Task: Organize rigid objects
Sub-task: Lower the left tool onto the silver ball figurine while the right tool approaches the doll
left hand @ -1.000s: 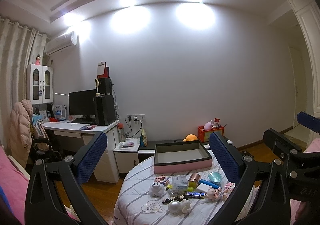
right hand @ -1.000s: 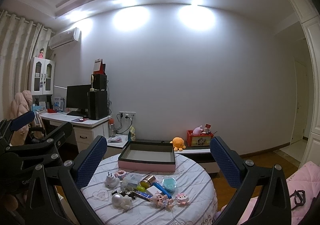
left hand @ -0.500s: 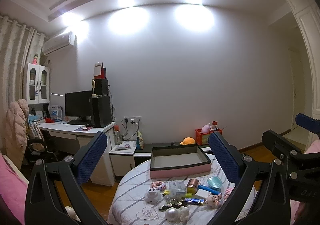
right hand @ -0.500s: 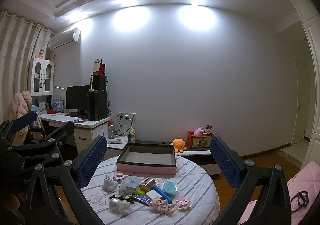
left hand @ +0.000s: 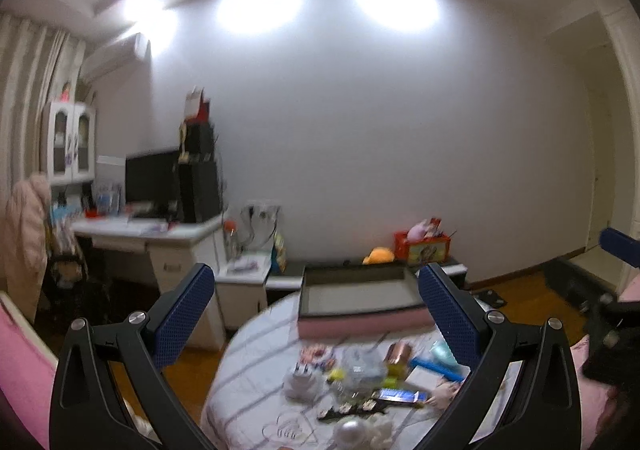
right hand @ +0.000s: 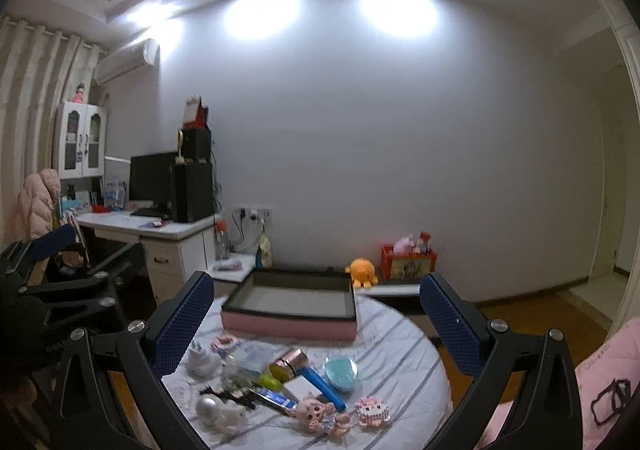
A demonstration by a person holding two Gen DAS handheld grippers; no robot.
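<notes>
Above the round table [right hand: 400, 334], both of my grippers hang with nothing in them.

My left gripper [left hand: 316, 310] and right gripper [right hand: 318, 314] stand spread wide, pads bare. Ahead sits the pink tray [right hand: 288, 326], with the small things clustered near its front: a white charger plug [right hand: 202, 360], teal compact [right hand: 340, 368], blue tube [right hand: 322, 388] and little doll [right hand: 320, 414].

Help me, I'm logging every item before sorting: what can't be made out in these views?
- Left wrist view: motion blur smears the table clutter.
- Left wrist view: the left tool finger covers the pink tray's right end.
- Right wrist view: the blue tube's print is too small.
</notes>
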